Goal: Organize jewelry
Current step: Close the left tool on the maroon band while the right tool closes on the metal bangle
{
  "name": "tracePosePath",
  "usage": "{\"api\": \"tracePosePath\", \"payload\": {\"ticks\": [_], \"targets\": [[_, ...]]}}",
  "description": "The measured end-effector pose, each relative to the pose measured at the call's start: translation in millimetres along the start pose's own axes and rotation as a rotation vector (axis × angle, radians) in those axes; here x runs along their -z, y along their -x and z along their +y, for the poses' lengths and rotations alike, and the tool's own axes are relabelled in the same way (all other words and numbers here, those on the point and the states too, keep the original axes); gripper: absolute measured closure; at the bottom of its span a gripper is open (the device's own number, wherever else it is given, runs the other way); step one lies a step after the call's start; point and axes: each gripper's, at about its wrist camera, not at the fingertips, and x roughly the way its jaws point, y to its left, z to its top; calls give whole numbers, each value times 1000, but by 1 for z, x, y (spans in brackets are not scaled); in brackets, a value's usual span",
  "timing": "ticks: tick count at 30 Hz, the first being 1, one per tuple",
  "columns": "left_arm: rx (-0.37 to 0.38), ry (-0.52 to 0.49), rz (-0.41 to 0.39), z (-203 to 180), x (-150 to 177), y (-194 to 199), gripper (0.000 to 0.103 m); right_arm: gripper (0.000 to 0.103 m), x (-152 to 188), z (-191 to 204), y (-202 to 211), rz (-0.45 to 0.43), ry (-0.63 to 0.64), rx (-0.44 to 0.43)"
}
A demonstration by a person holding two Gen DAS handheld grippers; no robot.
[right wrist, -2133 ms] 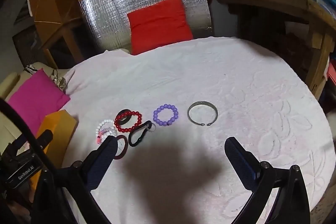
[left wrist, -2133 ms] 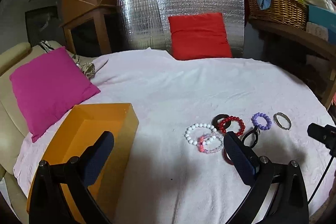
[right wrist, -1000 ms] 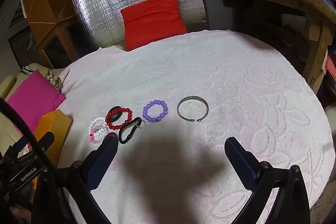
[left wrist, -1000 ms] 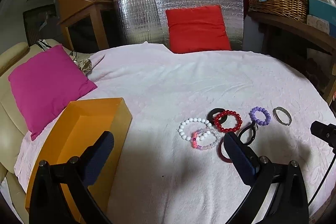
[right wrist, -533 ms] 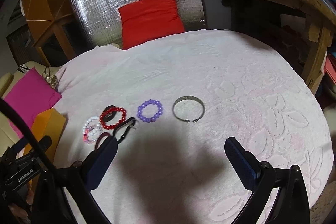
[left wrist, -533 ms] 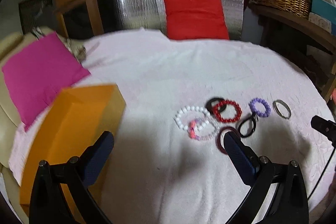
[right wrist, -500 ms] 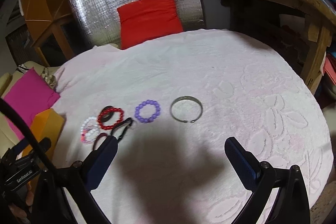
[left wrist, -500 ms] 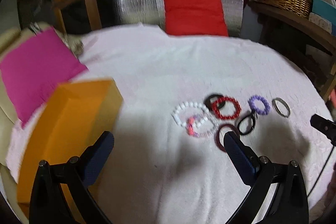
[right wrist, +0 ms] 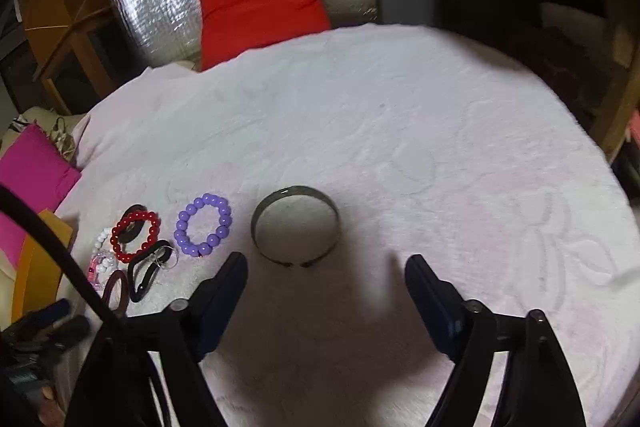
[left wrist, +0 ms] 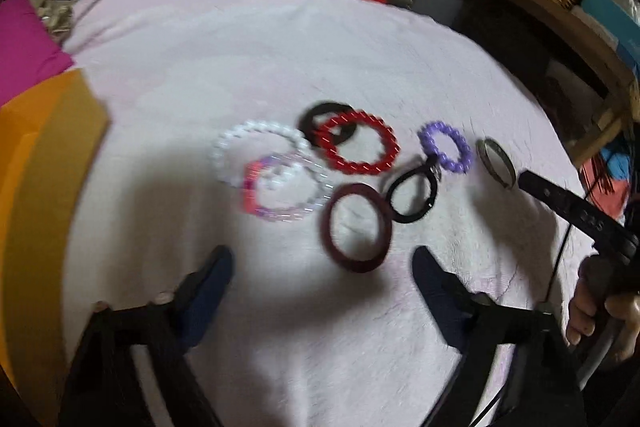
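The left gripper (left wrist: 322, 275) is held low over the cloth-covered tabletop (left wrist: 360, 59), its fingers spread wide with nothing between them, and the dark red bangle (left wrist: 357, 227) is seen just ahead of the gap. The right gripper (right wrist: 325, 277) is likewise held with fingers spread and bare, the metal cuff (right wrist: 296, 225) lying just ahead. The purple bead bracelet (right wrist: 203, 225) lies just beside the cuff. An orange box (left wrist: 40, 187), blurred, seems to sit at the tabletop's left edge.

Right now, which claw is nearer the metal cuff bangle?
Right. The right claw hangs open just short of the metal cuff bangle. The left claw, also open, faces the dark red bangle, with the cuff off to its right.
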Motion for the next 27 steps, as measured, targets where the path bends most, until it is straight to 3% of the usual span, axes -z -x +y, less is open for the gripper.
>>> {"api": "tracePosePath", "payload": {"ticks": [2,5,9,13,15,19,27], "targets": [[-5,5,21,-4,-1,-9,24,21,-1,5,-10,12,21,16],[-42,-36,-7,-14,-5,-10,32,28,-2,10,-25,34,40,17],[-62,-55,-17,-21,-7,-15,41,28,-4,16,-34,36,82,49],[-80,-77,-29,-21,-7,-22,61,32,-2,17,-35,11,104,50],[-79,-76,-36,-20,-7,-21,69,44,-2,17,-35,8,101,39],[-71,-61,-43,-13,-8,-17,86,44,-3,19,-34,5,107,36],[-31,-34,-52,5,0,0,91,45,-1,19,-19,6,101,28]]}}
